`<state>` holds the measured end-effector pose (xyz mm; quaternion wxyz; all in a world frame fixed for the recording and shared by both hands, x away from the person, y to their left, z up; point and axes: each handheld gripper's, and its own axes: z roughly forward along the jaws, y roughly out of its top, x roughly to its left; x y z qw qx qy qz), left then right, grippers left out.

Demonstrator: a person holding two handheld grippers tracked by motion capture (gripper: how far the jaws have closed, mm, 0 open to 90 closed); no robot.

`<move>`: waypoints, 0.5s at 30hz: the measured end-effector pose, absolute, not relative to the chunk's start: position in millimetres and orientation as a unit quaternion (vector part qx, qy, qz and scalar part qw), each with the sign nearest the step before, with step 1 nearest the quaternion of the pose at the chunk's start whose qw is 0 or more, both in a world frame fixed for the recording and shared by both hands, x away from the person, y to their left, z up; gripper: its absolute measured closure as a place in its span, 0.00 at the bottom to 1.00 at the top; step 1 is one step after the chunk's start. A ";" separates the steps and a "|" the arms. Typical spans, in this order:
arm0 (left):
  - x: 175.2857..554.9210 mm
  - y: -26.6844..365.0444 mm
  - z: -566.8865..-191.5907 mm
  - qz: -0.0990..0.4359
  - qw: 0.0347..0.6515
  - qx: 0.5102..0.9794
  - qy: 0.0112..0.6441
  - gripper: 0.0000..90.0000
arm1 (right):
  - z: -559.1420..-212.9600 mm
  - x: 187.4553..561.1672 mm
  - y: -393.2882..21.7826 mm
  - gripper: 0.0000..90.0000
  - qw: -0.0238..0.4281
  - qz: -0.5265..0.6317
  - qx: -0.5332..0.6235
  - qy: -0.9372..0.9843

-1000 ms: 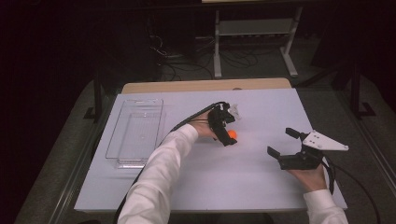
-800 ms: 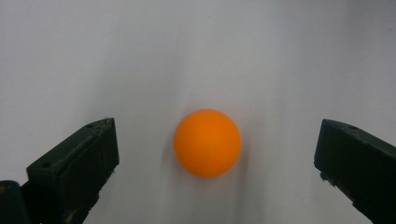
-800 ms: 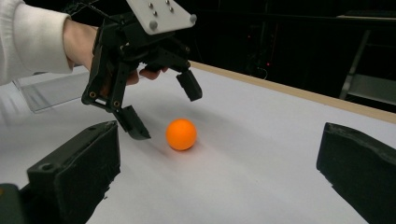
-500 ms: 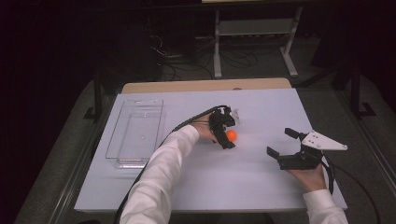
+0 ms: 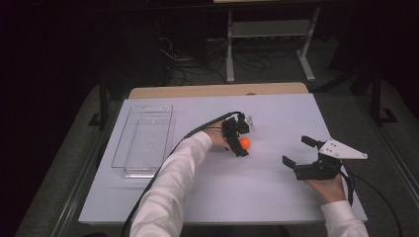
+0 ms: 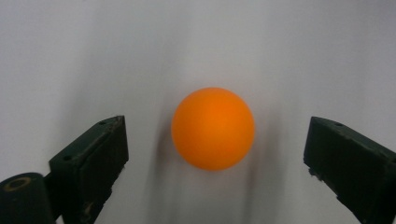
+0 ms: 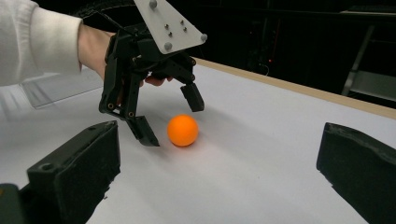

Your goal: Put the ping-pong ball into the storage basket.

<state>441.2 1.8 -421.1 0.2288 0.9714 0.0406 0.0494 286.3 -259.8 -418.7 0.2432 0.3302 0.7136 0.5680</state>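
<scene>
An orange ball (image 5: 245,143) lies on the white table (image 5: 222,197), right of its middle. My left gripper (image 5: 243,143) points down over it, one jaw on each side. In the left gripper view the ball (image 6: 213,128) sits between the jaws of the left gripper (image 6: 215,135) with a gap on both sides. These jaws have just been closing, and the pads do not touch the ball. My right gripper (image 5: 296,150) rests open near the table's right side, aimed at the ball (image 7: 183,130) and the left gripper (image 7: 173,122).
A clear plastic tray (image 5: 143,106) lies on the left part of the table, empty as far as I can see. Beyond the table's far wooden edge (image 5: 217,90) stand a metal rack and cables on a dark floor.
The left gripper stays over the ball with its jaws slightly narrower. The ball and the right hand have not moved.
</scene>
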 end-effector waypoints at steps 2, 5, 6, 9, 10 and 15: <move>440.3 1.9 -420.0 0.047 0.233 0.971 0.035 0.14 | -418.9 286.4 -259.9 0.00 0.243 0.568 0.330 0.714; 439.9 1.4 -419.2 0.048 0.224 0.973 0.029 0.18 | -418.9 286.3 -259.9 0.00 0.243 0.567 0.330 0.714; 439.9 1.1 -419.3 0.049 0.222 0.973 0.027 0.20 | -418.9 286.2 -259.8 0.00 0.242 0.568 0.330 0.714; 439.9 0.5 -419.8 0.052 0.220 0.974 0.024 0.25 | -418.8 286.2 -259.5 0.00 0.243 0.567 0.329 0.715; 439.9 0.4 -419.9 0.053 0.220 0.974 0.024 0.27 | -418.9 286.2 -259.5 0.00 0.243 0.567 0.329 0.715; 441.7 0.1 -420.6 0.058 0.222 0.973 0.028 0.36 | -418.9 286.1 -259.7 0.00 0.242 0.567 0.329 0.715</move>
